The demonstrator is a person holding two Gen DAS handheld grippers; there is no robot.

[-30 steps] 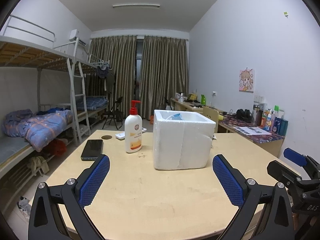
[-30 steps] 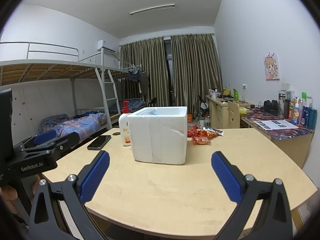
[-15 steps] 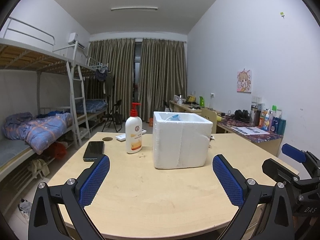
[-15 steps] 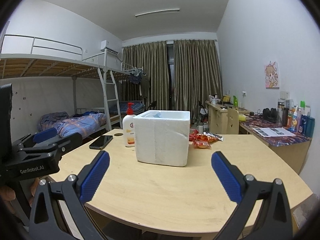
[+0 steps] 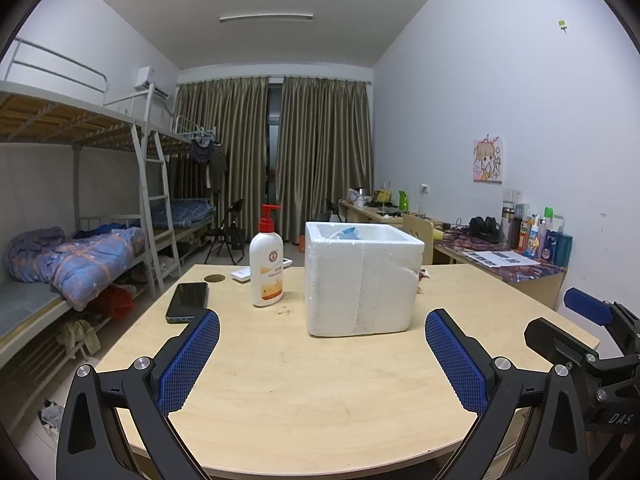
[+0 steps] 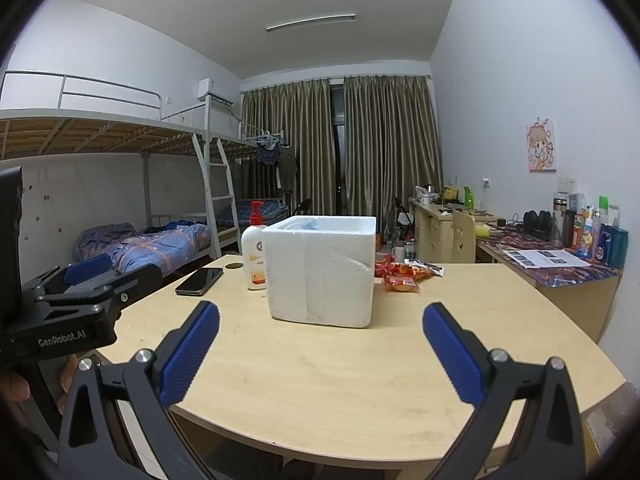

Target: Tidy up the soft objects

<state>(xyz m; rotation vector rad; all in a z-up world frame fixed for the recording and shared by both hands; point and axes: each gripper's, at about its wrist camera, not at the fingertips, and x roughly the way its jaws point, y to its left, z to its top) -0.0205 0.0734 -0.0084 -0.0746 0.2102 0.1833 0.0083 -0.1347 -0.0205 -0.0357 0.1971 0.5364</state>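
Note:
A white foam box (image 5: 362, 280) (image 6: 322, 272) stands in the middle of the round wooden table (image 5: 320, 384). Something blue (image 5: 347, 233) lies inside it, mostly hidden by the rim. Red snack packets (image 6: 404, 274) lie on the table to the right of the box. My left gripper (image 5: 322, 354) is open and empty, held back near the table's front edge. My right gripper (image 6: 320, 344) is open and empty too, at the front edge further right. Each gripper shows at the side of the other's view.
A white lotion pump bottle (image 5: 267, 264) and a dark phone (image 5: 188, 301) sit left of the box, with a small white device (image 5: 242, 274) behind them. Bunk beds (image 5: 80, 240) line the left wall; cluttered desks (image 5: 504, 258) line the right wall.
Both grippers have drawn back and risen a little from the table, so the box looks smaller. Their jaws have stayed open.

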